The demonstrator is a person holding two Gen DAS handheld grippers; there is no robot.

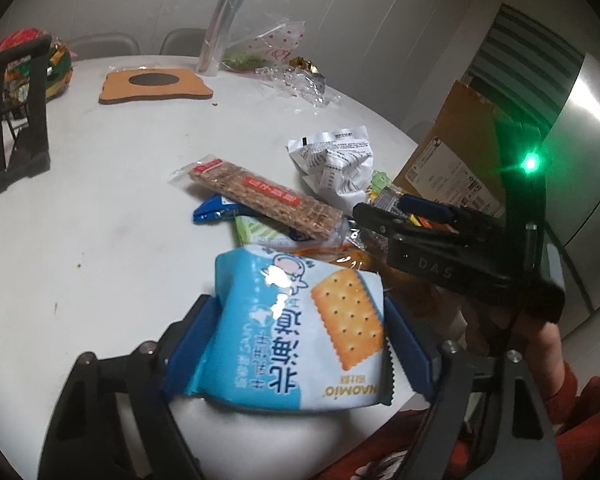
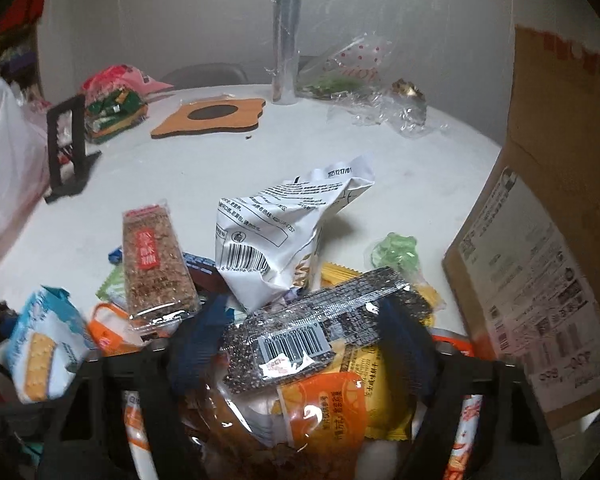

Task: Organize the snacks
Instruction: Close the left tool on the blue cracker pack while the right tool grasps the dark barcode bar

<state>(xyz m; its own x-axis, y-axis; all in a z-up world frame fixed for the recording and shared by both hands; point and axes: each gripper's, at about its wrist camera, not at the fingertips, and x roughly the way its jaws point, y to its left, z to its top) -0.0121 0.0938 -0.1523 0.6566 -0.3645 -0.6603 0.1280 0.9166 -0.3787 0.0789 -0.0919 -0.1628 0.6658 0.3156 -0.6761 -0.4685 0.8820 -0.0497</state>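
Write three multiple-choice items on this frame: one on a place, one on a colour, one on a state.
1. Where does the cork mat lie?
A. on the floor
B. on the white table, toward its far side
C. in a drawer

2. What colour is the cracker packet between the fingers of the left gripper?
A. light blue
B. red
C. black

3. In what state is the white packet with the barcode?
A. flat and smooth
B. rolled into a tube
C. crumpled

Key: 1 B, as the mat rests flat on the tabletop beyond the snack pile. 2 A, as the wrapper is pale blue with a cracker pictured on it. 3 C, as its surface is creased and folded in on itself.
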